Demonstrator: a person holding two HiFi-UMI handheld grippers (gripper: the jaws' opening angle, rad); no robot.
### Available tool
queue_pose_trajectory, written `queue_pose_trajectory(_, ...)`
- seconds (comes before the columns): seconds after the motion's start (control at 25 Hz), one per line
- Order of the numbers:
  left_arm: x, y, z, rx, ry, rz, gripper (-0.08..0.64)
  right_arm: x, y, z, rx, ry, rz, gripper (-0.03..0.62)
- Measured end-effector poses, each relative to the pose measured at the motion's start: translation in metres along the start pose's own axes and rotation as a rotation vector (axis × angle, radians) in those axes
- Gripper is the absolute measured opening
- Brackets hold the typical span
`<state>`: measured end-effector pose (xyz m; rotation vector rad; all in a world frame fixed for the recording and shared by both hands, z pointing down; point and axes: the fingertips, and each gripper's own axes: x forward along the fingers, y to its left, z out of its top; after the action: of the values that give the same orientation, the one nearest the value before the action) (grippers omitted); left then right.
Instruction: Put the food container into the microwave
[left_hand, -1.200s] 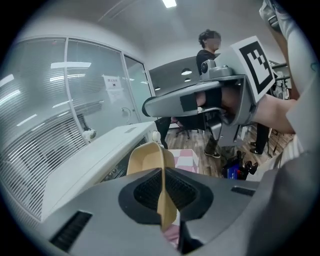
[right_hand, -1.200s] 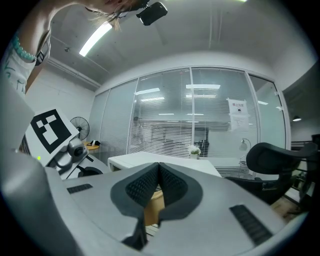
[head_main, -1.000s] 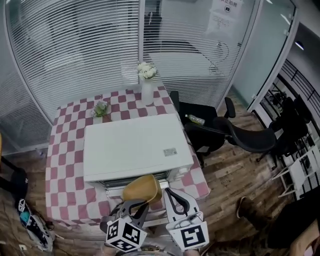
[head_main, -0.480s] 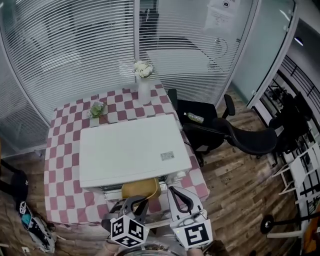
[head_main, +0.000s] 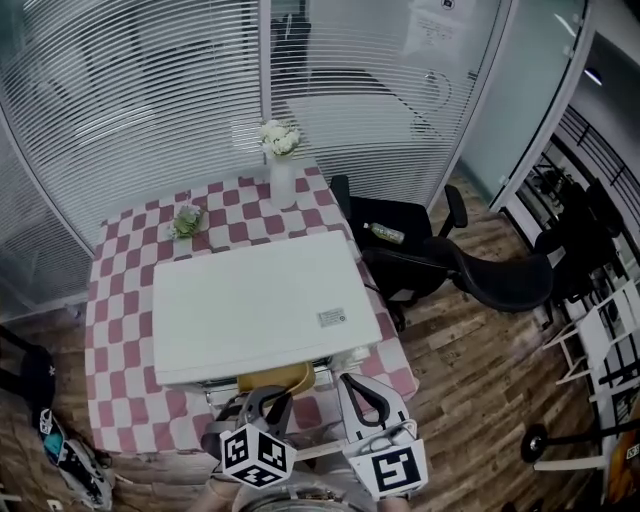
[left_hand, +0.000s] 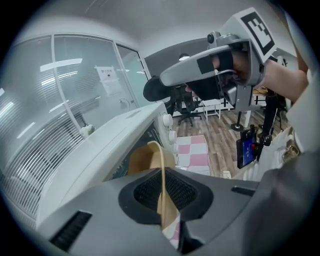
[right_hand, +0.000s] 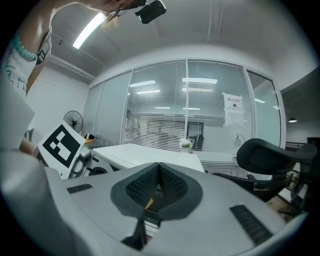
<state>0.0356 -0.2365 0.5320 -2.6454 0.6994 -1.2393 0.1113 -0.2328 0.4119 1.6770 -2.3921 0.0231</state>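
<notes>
The tan thin-walled food container (head_main: 276, 378), lower centre before the white box-shaped microwave (head_main: 255, 300), has its rim clamped in the left gripper (head_main: 268, 397); the right gripper (head_main: 352, 386) has its jaws together on nothing.

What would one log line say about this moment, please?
left gripper: shut on food container rim | right gripper: shut, empty | food container: at microwave front, not fully inside
</notes>
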Motion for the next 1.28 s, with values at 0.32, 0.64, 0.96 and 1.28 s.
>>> queue_pose_trajectory(0.32,0.015,0.008,-0.003,0.000,0.014,0.008,0.029,0.004,-0.008,0.001,-0.010,0.022,-0.010,-0.007)
queue_pose_trajectory(0.64,0.034,0.018,-0.013,0.097,0.056,0.083,0.029,0.012,-0.016,-0.004,-0.007,0.058,-0.006,-0.007)
queue_pose_trajectory(0.96,0.051,0.027,-0.022,0.144,0.086,0.141,0.029,0.020,-0.021,-0.003,-0.008,0.063,-0.003,-0.006)
queue_pose_trajectory(1.28,0.067,0.041,-0.036,0.232,0.128,0.232,0.029,0.021,-0.025,-0.007,-0.009,0.072,-0.013,-0.006)
